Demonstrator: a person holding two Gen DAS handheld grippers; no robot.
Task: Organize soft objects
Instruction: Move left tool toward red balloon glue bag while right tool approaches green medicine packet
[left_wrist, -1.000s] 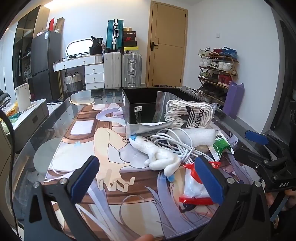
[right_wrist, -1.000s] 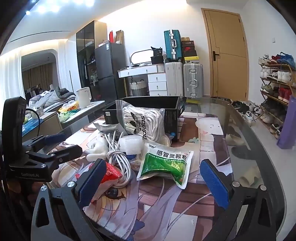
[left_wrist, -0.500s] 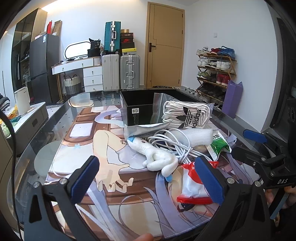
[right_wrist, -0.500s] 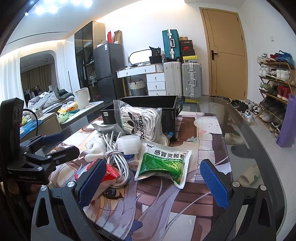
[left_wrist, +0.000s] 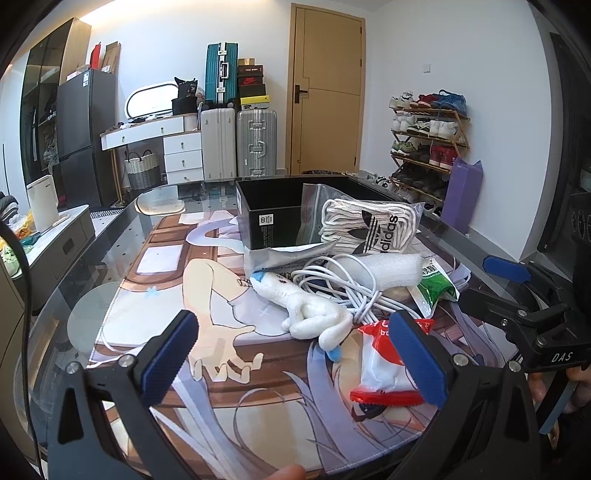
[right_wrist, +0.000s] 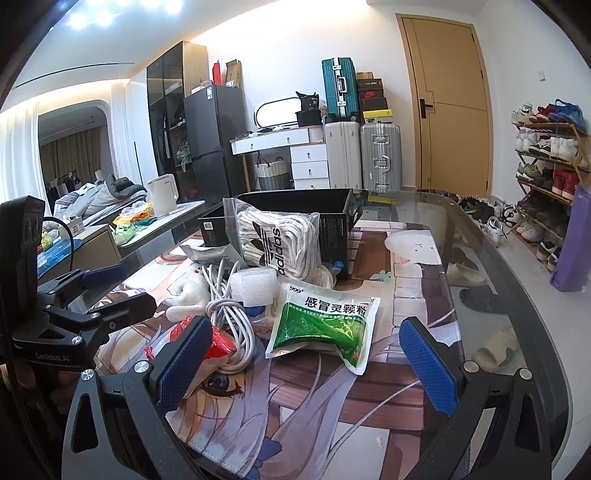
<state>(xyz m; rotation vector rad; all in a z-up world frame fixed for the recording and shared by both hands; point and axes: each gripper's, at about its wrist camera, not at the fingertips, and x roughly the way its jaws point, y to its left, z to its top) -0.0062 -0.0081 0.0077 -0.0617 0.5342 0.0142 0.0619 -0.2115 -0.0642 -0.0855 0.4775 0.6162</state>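
A pile lies on the printed mat in front of a black box. In it are a white plush toy, a coil of white cable, a white foam block, a bag of white adidas socks, a green medicine pouch and a red and white packet. My left gripper hovers open in front of the plush. My right gripper hovers open before the green pouch.
The glass table edge curves along the right, with slippers visible beneath. A side counter with a white kettle stands left. Suitcases, a drawer unit and a shoe rack line the far wall. Bare mat lies left of the pile.
Both cameras have shifted slightly, so the pile sits a touch differently in frame. Nothing on the table has moved and both grippers stay open.
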